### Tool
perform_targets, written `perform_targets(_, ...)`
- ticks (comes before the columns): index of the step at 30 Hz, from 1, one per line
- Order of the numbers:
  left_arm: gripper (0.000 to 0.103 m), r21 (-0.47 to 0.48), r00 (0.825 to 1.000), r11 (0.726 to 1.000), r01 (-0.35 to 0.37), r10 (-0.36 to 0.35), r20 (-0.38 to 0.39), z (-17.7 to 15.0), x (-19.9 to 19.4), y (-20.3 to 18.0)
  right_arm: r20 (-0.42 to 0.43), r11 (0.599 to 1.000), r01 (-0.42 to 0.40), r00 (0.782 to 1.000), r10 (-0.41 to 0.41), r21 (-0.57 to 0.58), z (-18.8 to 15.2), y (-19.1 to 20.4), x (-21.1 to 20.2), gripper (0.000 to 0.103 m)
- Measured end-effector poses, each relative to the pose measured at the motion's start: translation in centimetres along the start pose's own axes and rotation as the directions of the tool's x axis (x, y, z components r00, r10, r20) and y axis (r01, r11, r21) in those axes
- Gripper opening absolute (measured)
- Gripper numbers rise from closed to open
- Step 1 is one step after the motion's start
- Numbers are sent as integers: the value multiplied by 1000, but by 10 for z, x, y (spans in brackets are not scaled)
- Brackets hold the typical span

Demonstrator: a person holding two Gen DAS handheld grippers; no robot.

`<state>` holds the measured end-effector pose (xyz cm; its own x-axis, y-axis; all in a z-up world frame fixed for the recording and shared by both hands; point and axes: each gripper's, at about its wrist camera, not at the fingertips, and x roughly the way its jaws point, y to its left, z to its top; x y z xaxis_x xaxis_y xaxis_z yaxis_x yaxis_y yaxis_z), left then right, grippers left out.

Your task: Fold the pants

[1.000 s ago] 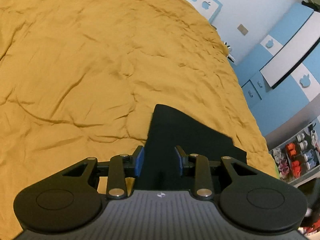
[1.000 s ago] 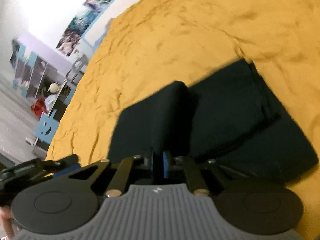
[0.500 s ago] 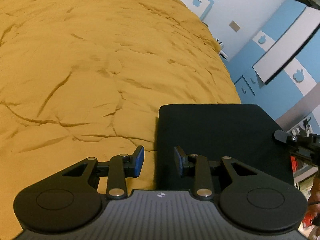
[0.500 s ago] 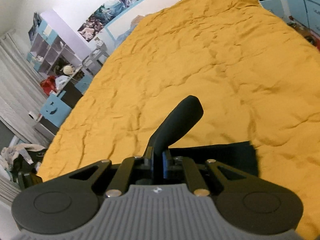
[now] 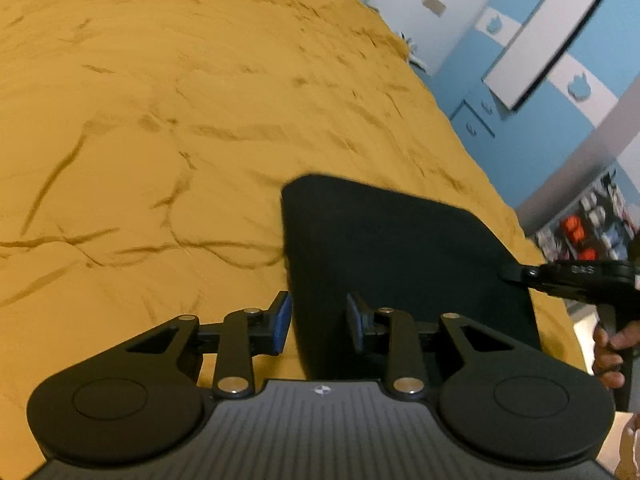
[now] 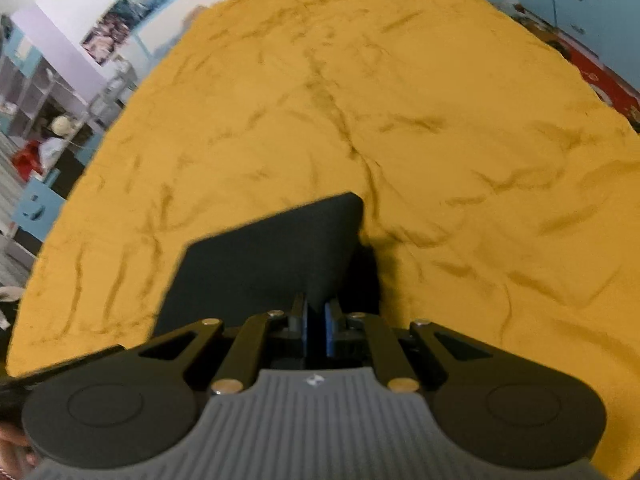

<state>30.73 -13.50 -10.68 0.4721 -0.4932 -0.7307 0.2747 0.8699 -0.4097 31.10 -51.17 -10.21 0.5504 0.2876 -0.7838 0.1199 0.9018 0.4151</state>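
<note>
Right wrist view: the right hand-held gripper is clenched on the pants, which spread toward ten o'clock over the bed. The left hand-held gripper is closing astride their edge, not pinching.

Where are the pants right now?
The pants lie on the yellow bedspread, lower right in the left wrist view, their right edge pinched in the right gripper.

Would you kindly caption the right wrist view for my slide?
Right gripper shut on folded black pants over a yellow bedspread.
</note>
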Motion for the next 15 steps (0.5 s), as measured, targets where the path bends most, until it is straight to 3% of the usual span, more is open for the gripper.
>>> perform_targets(5,32,105,992,991,-87,96,-79,-15,26,-7,-22,999,53,998,-53,9,-14,-11,18,4)
perform_targets(10,30,91,991,991,-94,102,-85,-18,7,-1,56,985,148,988,-144,-83,-22,6,-6,20)
perform_targets(13,30,64,997,997,-32,36,-62,-24,-16,4,137,982,123,985,-104,-141,-33,21,-33,22)
perform_targets(15,30,99,998,995,-14,19,-54,-32,-27,-1,163,984,70,986,-43,-162,-46,29,-44,23)
